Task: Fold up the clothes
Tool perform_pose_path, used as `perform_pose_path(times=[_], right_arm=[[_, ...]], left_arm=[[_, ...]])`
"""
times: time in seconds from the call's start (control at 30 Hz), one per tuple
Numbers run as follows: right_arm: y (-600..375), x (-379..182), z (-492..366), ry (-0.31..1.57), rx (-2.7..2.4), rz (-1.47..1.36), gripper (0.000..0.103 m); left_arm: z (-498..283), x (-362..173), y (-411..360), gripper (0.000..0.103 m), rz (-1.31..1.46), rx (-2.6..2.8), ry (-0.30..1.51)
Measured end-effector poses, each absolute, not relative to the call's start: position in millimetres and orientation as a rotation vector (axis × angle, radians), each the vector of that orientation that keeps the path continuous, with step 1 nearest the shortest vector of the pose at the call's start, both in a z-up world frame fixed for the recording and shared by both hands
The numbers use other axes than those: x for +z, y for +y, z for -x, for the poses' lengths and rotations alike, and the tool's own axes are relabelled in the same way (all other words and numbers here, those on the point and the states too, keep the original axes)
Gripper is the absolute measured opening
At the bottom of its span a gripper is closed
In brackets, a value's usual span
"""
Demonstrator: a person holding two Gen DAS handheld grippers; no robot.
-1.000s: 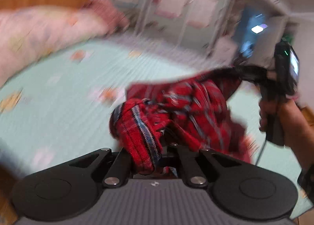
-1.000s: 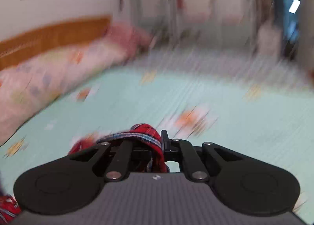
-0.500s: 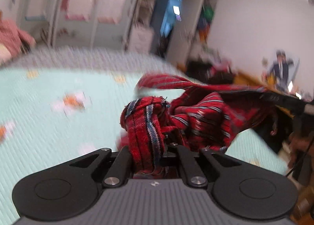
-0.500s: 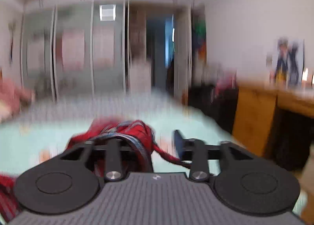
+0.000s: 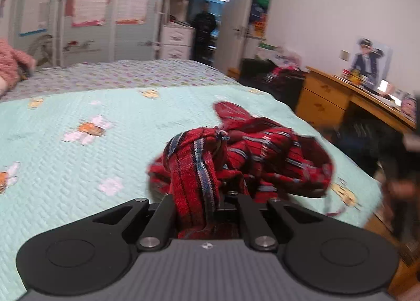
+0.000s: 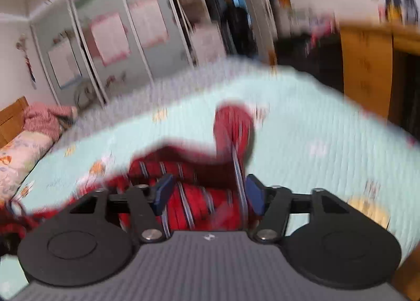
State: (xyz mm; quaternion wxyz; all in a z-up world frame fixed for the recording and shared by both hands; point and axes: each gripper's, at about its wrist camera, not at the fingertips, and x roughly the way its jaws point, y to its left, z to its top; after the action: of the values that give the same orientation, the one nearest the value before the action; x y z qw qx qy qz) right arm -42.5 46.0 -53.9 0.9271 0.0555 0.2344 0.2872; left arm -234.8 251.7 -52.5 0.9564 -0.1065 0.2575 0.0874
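1. Two tongs work here: the left tongs [image 5: 207,197] pinch the red striped knitted garment [image 5: 262,159], crumpled on the mint quilted bed [image 5: 78,169].
2. Right tongs [image 6: 207,193] have just spread; cloth lies loose between.
3. Better pull the garment flat before folding.

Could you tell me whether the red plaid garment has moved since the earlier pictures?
Yes. The red plaid garment, held up by both grippers before, now lies bunched near the bed's right edge by the wooden desk, with the right gripper's jaws just opened around it.

Mint quilted bed [image 5: 78,169], grey wardrobe [image 5: 110,12], wooden desk [image 5: 325,96], open doorway [image 5: 207,12]
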Motion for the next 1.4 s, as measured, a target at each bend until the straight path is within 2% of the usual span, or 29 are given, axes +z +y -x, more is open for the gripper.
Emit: perform_pose_path(times=[0.1, 0.13, 0.17, 0.4, 0.57, 0.6, 0.63, 0.67, 0.7, 0.8, 0.9, 1.03, 1.1, 1.27, 1.37, 1.4], right_arm=[[59.0, -39.8, 30.2, 0.393, 0.61, -0.052, 0.077], [68.3, -38.7, 23.9, 0.384, 0.635, -0.014, 0.084], [80.9, -40.7, 16.1, 0.386, 0.668, 0.047, 0.086], [159.6, -81.6, -9.2, 0.481, 0.814, 0.466, 0.085], [183.3, -91.9, -3.8, 0.51, 0.824, 0.515, 0.081], [188.5, -92.5, -4.5, 0.514, 0.823, 0.521, 0.074], [192.1, -93.2, -4.9, 0.523, 0.824, 0.527, 0.053], [193.7, -94.9, -7.8, 0.536, 0.818, 0.523, 0.038], [192.6, -94.8, -10.3, 0.535, 0.806, 0.499, 0.014], [180.5, -86.7, -8.9, 0.478, 0.762, 0.375, 0.012], [140.1, -44.7, -7.5, 0.371, 0.703, 0.147, 0.01], [39.5, 15.8, -14.4, 0.219, 0.547, -0.278, 0.009], [-13.1, 23.5, -20.0, 0.212, 0.457, -0.412, 0.009], [-63.1, -19.8, -29.1, 0.415, 0.306, -0.289, 0.014], [-71.2, -80.4, -40.9, 0.697, 0.261, -0.191, 0.027], [-74.0, -100.3, -41.4, 0.786, 0.267, -0.18, 0.035]], left_arm=[[233.7, -65.6, 238.2, 0.005, 0.225, 0.106, 0.571], [232.9, -69.2, 233.2, 0.005, 0.217, 0.096, 0.582], [231.5, -72.3, 229.9, 0.005, 0.21, 0.087, 0.592], [228.3, -77.6, 228.3, 0.005, 0.189, 0.087, 0.606], [224.8, -80.9, 220.7, 0.005, 0.188, 0.075, 0.629], [224.4, -81.7, 218.7, 0.005, 0.181, 0.072, 0.633], [224.9, -81.6, 217.2, 0.005, 0.176, 0.07, 0.635], [225.4, -81.9, 216.5, 0.005, 0.175, 0.069, 0.637], [225.8, -82.6, 216.7, 0.005, 0.179, 0.07, 0.639], [226.6, -84.0, 222.7, 0.005, 0.204, 0.082, 0.644], [227.9, -83.6, 231.6, 0.005, 0.237, 0.111, 0.646], [230.1, -76.0, 242.8, 0.005, 0.267, 0.149, 0.602], [229.9, -73.5, 244.3, 0.005, 0.272, 0.152, 0.589], [226.1, -78.5, 244.9, 0.005, 0.307, 0.139, 0.604], [224.9, -79.8, 243.6, 0.005, 0.312, 0.126, 0.617], [224.7, -80.2, 243.6, 0.005, 0.31, 0.125, 0.619]])
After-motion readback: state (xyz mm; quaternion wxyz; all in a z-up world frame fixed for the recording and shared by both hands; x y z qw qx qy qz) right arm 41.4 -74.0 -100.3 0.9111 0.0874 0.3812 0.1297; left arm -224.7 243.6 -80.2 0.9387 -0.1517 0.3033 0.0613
